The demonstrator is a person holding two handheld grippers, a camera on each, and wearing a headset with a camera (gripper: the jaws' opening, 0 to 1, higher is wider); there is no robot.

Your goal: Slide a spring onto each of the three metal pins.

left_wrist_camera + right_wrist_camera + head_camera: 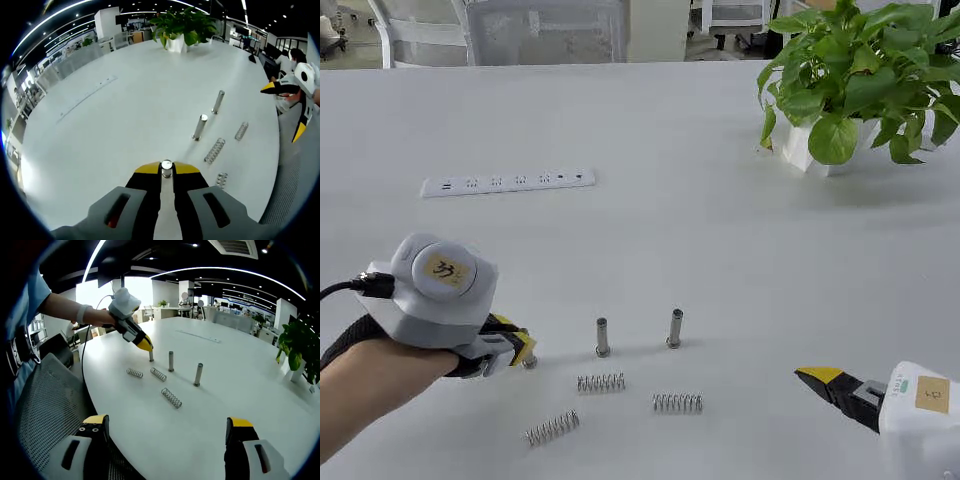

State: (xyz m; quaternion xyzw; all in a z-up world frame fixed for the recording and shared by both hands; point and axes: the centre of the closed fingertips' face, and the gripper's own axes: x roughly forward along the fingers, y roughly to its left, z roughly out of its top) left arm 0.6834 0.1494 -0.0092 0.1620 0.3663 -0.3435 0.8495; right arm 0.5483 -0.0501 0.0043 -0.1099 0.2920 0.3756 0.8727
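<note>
The left gripper (523, 350), at lower left of the head view, is clamped on one metal pin (166, 166). A second pin (602, 337) and a third pin (675, 328) stand upright at lower centre, with three springs (601, 382) (677, 402) (552, 428) lying below them. The right gripper (168, 421), at lower right, has its fingers wide apart.

- A wide white counter (720, 250) with a matte top.
- A leafy plant (860, 70) in a white pot stands at its far right.
- A white power strip (507, 182) lies far left.
- Mesh-backed chairs (545, 30) stand behind.
- Long light strips (200, 271) cross a dark ceiling.
</note>
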